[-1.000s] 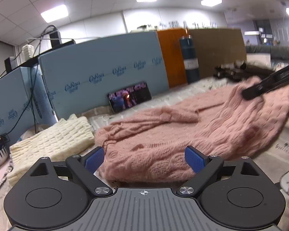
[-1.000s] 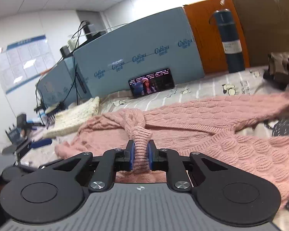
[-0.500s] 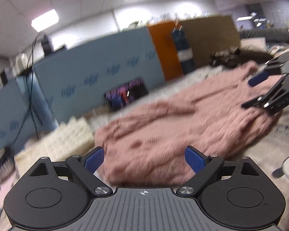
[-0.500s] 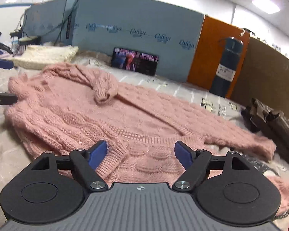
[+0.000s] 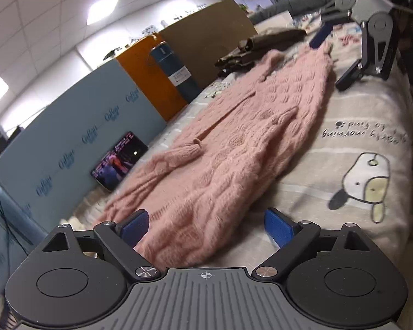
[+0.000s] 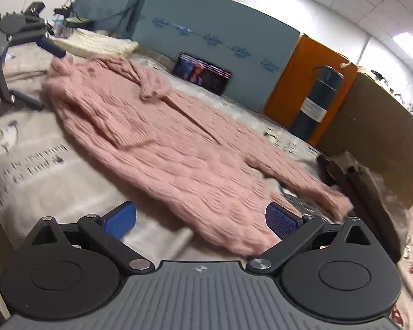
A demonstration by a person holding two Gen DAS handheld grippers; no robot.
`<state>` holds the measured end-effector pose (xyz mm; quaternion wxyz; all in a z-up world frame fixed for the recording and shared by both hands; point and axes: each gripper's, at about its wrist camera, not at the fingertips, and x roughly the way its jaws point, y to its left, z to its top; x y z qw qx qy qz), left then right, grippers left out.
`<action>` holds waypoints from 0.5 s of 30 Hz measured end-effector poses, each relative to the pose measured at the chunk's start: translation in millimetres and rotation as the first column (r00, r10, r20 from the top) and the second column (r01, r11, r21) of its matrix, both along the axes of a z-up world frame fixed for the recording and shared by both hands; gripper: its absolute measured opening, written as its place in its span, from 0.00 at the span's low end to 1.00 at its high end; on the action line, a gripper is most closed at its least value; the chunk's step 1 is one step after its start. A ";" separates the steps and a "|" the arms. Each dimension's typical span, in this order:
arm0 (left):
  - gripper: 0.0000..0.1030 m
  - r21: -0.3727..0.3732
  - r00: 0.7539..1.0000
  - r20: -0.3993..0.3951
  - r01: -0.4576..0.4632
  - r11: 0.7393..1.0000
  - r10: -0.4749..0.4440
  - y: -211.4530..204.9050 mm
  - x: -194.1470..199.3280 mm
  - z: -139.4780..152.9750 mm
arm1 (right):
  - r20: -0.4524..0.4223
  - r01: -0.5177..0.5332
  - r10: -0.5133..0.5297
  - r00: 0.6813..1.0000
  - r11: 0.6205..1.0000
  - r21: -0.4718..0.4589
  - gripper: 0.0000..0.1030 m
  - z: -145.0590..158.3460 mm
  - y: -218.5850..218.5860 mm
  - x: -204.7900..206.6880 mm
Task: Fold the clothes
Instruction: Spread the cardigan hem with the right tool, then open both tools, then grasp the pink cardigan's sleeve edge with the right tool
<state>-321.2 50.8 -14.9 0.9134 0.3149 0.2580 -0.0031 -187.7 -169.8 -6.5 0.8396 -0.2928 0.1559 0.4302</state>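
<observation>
A pink cable-knit sweater [image 5: 234, 143] lies spread on the printed bedsheet, one sleeve folded across its body with the cuff [image 5: 190, 151] on top. My left gripper [image 5: 206, 225] is open and empty at the sweater's near end. My right gripper [image 6: 199, 220] is open and empty at the opposite end of the sweater [image 6: 162, 137], where the other sleeve [image 6: 311, 184] lies out to the right. Each gripper shows in the other's view, open: the right one [image 5: 336, 57] and the left one [image 6: 38, 77].
A phone [image 6: 201, 73] playing video leans on a blue foam board [image 6: 206, 41]. A dark blue flask [image 6: 316, 104] stands by an orange panel. A cream knit [image 6: 96, 44] lies at one end, dark folded clothes [image 6: 358, 176] at the other. The sheet's cartoon print [image 5: 366, 181] is beside the sweater.
My right gripper let go of the sleeve cuff, opened and drew back to the sweater's end. My left gripper swung round to the opposite end, staying open.
</observation>
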 end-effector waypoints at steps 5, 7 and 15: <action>0.91 0.001 0.999 0.015 -0.029 1.000 0.029 6.9 7.1 -2.8 | -0.015 0.068 -0.067 0.998 0.997 0.034 0.98 -5.1 -9.5 25.9; 0.91 -0.008 0.999 0.040 -0.036 0.999 0.036 7.2 8.9 -6.1 | -0.044 0.092 -0.089 0.995 0.994 0.061 0.98 -6.5 -15.2 40.1; 0.27 -0.094 0.998 0.055 -0.024 0.995 0.029 20.3 20.9 -0.3 | -0.124 0.094 -0.066 0.990 0.967 0.238 0.53 7.5 -31.3 77.1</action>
